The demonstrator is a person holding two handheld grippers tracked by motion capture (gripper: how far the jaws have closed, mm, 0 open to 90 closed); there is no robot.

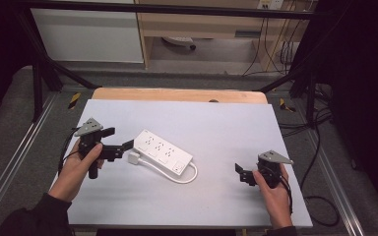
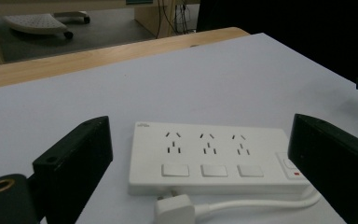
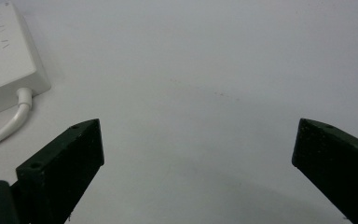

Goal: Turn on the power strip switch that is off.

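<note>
White power strip (image 1: 163, 152) lies diagonal, cord end toward right gripper (image 1: 242, 173); left gripper (image 1: 123, 146) adjacent; both jaws apart.

Lighting: even, from overhead; table (image 1: 216, 128) bright, pale grey-blue, without glare. Surroundings at far left and right fall to near black. Shadows: soft and faint beside the power strip (image 2: 214, 156); a broad dim patch on the table near the right gripper (image 3: 198, 154). Focus: high view slightly soft and grainy; near jaws blurred in both gripper views.
</note>
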